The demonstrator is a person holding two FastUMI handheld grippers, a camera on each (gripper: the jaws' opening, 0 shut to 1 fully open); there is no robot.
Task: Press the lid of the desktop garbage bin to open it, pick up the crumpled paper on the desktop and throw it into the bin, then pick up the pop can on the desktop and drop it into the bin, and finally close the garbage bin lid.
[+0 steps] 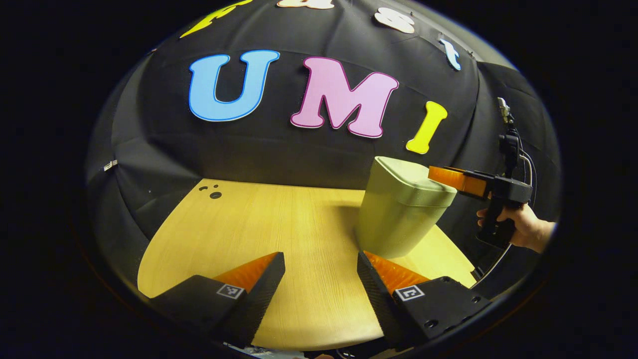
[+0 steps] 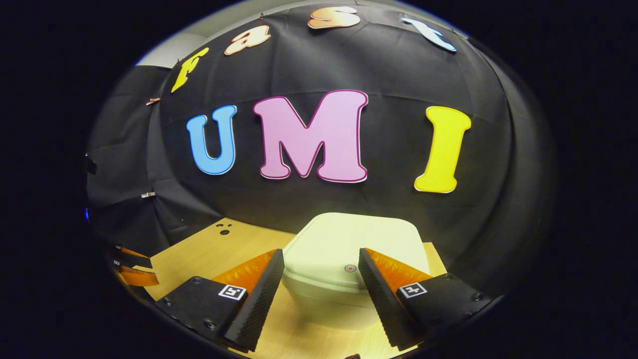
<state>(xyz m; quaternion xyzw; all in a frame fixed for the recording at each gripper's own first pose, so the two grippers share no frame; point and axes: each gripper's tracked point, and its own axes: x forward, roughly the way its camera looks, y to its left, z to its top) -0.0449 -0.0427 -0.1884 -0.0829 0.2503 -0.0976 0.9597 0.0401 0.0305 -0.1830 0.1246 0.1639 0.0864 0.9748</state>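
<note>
The tabletop [image 1: 259, 234] is pale wood, and the garbage bin [image 1: 398, 214] stands on it toward the far right edge, close to the booth wall, upright with its lid [image 2: 344, 244] shut. Judge the bin as a light, hollow plastic shell with smooth sides: it will likely slide or tip if you push it sideways, so press straight down. A small round mark [image 2: 350, 268] sits near the lid's front edge; that is probably the press point. Your right gripper [image 2: 321, 276] hovers just above the lid's front, jaws spread, nothing between them; in the left gripper view its fingertips [image 1: 441, 175] sit at the lid's right rim, and whether they touch it cannot be told. Your left gripper [image 1: 321, 279] waits low over the near part of the tabletop, jaws spread and empty, with the bin just beyond its right finger.
</note>
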